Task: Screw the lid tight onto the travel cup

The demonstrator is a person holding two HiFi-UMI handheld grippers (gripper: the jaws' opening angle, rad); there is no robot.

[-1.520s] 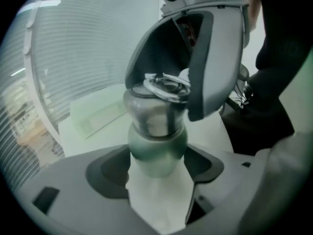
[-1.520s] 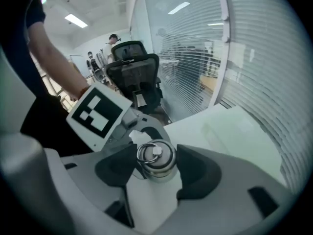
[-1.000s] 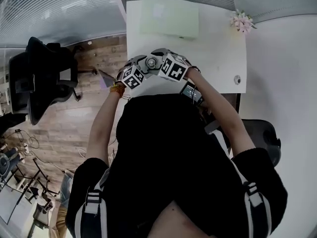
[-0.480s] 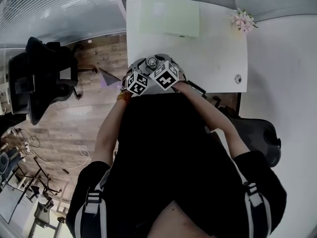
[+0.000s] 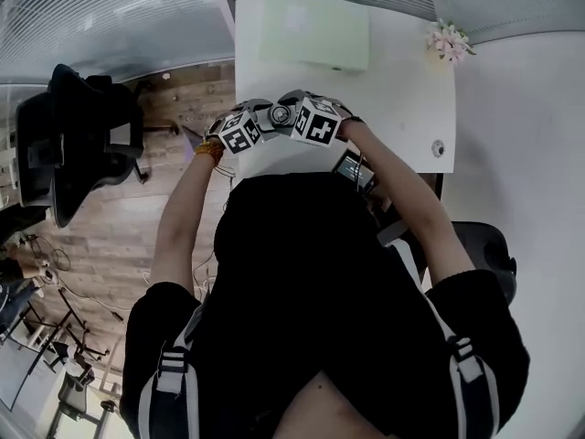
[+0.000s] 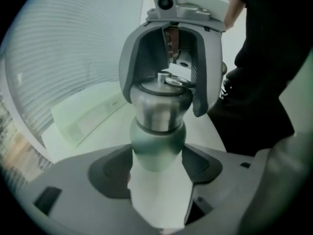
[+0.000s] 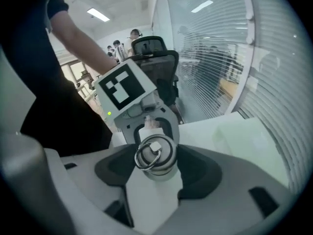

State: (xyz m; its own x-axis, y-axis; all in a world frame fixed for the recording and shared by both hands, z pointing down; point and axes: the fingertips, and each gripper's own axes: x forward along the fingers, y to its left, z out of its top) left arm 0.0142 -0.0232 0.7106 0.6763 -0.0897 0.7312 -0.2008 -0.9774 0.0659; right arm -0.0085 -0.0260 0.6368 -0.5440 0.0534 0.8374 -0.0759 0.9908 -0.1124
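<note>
The travel cup (image 6: 157,146) is held up over the near edge of the table, with a pale green body and a steel top. My left gripper (image 6: 157,169) has the body between its dark pads, and its jaws are closing on it. The steel lid (image 7: 154,153), with a wire ring on top, sits on the cup's mouth. My right gripper (image 7: 157,166) is shut on it from the opposite end. In the head view both grippers, left (image 5: 265,120) and right (image 5: 292,113), meet nose to nose around the cup (image 5: 279,114).
A white table (image 5: 402,90) carries a pale green mat (image 5: 315,30) at its far side, a small flower bunch (image 5: 448,39) at the far right corner and a round cable hole (image 5: 439,146). A black office chair (image 5: 82,135) stands on the wood floor to the left.
Both grippers and the cup drew in toward the body half a second ago, then moved back out over the table edge. The marker cubes have turned a little.
</note>
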